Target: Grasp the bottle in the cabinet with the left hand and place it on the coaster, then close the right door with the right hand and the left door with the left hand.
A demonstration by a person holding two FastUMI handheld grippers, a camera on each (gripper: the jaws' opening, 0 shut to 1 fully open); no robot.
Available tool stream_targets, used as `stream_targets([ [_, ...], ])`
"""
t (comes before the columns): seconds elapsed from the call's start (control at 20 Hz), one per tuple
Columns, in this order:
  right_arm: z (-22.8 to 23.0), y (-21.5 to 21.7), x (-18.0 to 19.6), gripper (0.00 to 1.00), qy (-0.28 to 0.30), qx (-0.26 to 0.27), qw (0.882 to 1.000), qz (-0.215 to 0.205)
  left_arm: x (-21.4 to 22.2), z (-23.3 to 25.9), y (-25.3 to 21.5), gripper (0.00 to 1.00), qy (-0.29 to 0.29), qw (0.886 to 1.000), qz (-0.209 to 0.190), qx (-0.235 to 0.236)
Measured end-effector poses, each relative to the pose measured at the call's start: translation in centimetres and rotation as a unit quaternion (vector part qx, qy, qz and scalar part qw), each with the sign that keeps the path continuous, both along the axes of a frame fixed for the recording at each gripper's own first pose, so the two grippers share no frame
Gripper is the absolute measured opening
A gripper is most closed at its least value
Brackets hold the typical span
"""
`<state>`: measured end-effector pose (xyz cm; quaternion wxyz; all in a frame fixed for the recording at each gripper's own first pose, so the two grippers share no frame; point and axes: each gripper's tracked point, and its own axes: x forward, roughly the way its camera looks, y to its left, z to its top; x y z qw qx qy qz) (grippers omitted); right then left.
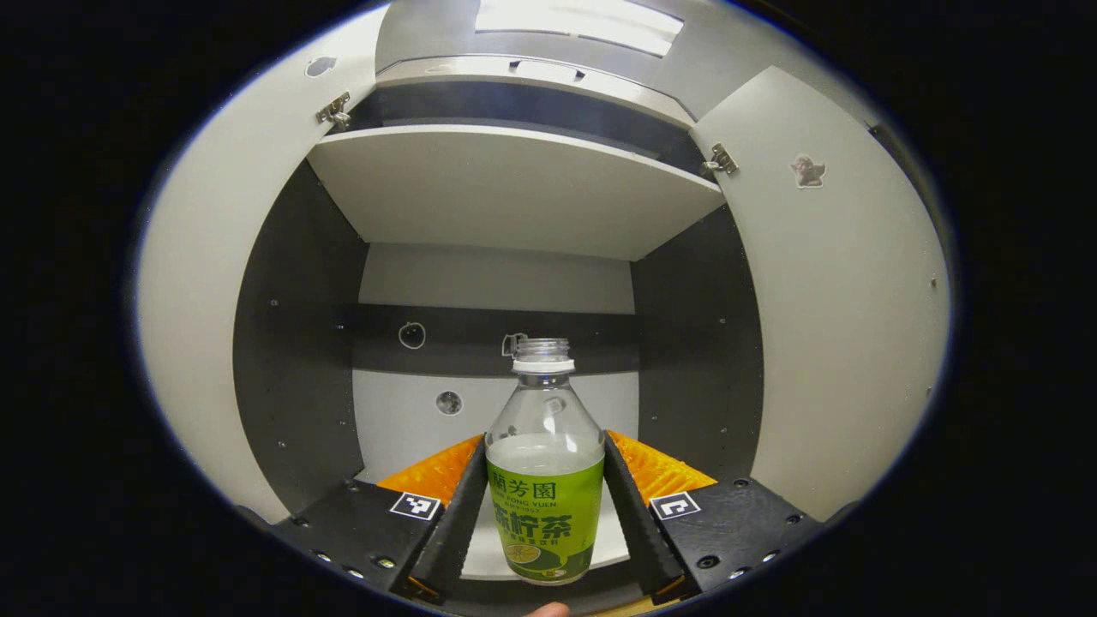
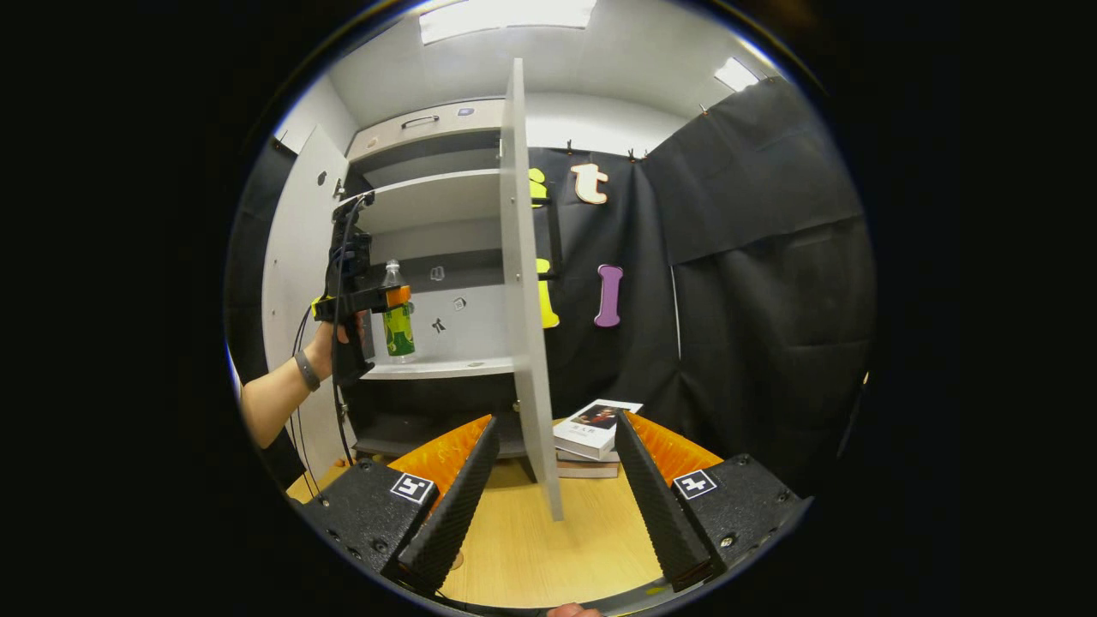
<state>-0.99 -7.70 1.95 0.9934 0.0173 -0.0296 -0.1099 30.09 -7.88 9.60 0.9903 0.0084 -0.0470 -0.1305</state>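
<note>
Closing on the bottle (image 1: 545, 480), your left gripper (image 1: 545, 506) has one finger along each side of the label, and both look pressed against it; from the left gripper view I judge it clamped at the lower body. The bottle stands upright near the front edge of the cabinet's lower shelf (image 1: 403, 446), cap off, with liquid up to about the shoulder.

Expect some weight low down and thin plastic walls that give under a hard squeeze. With the mouth open, any tilt may spill, so keep it vertical on the way out. The labelled middle is the sensible place to hold; the clear neck above tapers and would slip.

Beyond the bottle, that view gives you the back panel, the upper shelf (image 1: 514, 184) overhead, and both doors swung wide: left door (image 1: 206, 326), right door (image 1: 848, 326).

The right gripper view adds what the left cannot: your right gripper (image 2: 553, 484) has its fingers spread apart, holding nothing, low over the table (image 2: 531, 548). The right door (image 2: 524, 283) stands edge-on just ahead of it, some books (image 2: 591, 437) lie behind, and farther off your hand (image 2: 330, 343) holds the left gripper (image 2: 390, 297) on the bottle (image 2: 397, 317) inside the cabinet. I cannot pick out the coaster.
</note>
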Motion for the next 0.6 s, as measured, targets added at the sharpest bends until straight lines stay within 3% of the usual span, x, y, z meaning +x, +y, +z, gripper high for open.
stream_targets([
  [0.05,0.0,0.3,-0.1,0.84,0.000,0.000,1.000,0.004,-1.0,-0.1,-0.2,0.73,0.003,1.000,-0.008,-0.007],
  [0.1,0.2,0.7,-0.2,0.84,-0.001,0.000,1.000,0.009,-2.2,-0.3,-0.4,0.77,0.006,1.000,-0.018,-0.013],
  [0.6,2.9,2.7,-0.6,0.83,-0.027,-0.011,0.998,0.055,-12.0,-5.7,-1.7,0.74,0.044,0.997,-0.048,-0.044],
])
